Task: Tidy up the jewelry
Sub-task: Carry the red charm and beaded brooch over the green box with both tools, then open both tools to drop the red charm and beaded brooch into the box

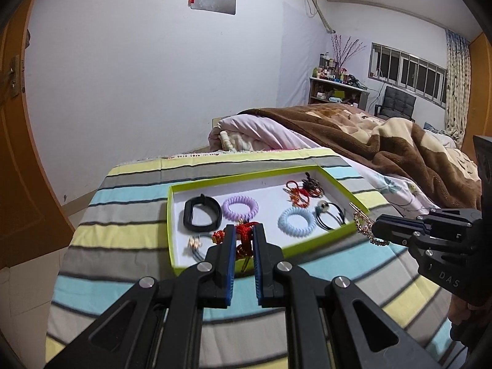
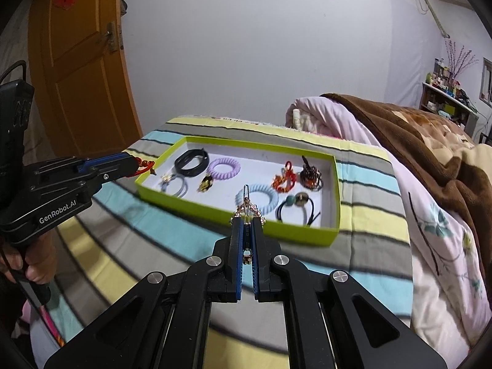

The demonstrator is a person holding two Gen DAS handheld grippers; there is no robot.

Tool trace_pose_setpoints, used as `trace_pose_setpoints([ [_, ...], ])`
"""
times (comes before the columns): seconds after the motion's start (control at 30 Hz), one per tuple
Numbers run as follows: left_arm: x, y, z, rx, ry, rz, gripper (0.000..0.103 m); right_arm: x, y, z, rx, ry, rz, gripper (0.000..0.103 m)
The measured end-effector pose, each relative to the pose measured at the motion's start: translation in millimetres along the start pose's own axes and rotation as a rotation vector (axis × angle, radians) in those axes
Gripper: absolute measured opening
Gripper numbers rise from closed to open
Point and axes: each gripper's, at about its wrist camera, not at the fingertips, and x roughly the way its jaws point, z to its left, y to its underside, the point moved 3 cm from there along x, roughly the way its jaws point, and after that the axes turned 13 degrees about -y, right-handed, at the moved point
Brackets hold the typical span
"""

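Observation:
A green-rimmed white tray (image 1: 227, 181) (image 2: 336, 184) lies on the striped cloth. It holds a black band (image 1: 201, 216) (image 2: 191, 159), a purple coil tie (image 1: 240, 207) (image 2: 224, 167), a blue coil tie (image 1: 295, 222) (image 2: 264, 195), a red-orange knot ornament (image 1: 296, 193) (image 2: 284, 180), black elastic ties (image 1: 330, 215) (image 2: 296, 209) and more. My left gripper (image 1: 244, 230) (image 2: 130, 161) is shut on a red knotted cord charm (image 1: 244, 236) (image 2: 144, 163) over the tray's near left edge. My right gripper (image 2: 247, 220) (image 1: 373, 230) is shut on a gold hair clip (image 2: 246, 206) (image 1: 363, 223) just before the tray's near right edge.
The striped cloth (image 1: 123, 236) covers the surface under the tray. A pink quilt and brown blanket (image 1: 369, 135) are piled to the right. An orange door (image 2: 83, 70) stands at the left; a shelf (image 1: 335, 89) and chair stand at the far wall.

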Motion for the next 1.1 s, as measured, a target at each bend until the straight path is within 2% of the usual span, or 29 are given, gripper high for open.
trace_pose_setpoints([
  [0.33, 50, -1, 1, 0.003, -0.012, 0.059, 0.011, 56, -18, -31, 0.027, -0.001, 0.052, 0.004],
  [0.57, 75, 6, 2, -0.001, -0.010, 0.110, 0.011, 88, -18, -46, 0.047, -0.008, 0.099, 0.004],
  [0.9, 86, 11, 4, -0.016, 0.025, 0.157, 0.012, 94, -15, -48, 0.059, -0.020, 0.116, 0.005],
  [0.97, 85, 11, 4, -0.016, 0.033, 0.156, 0.012, 94, -16, -47, 0.060, -0.017, 0.119, 0.012],
  [1.1, 81, 10, 3, -0.010, 0.038, 0.149, 0.013, 91, -17, -45, 0.057, -0.016, 0.111, 0.013],
])
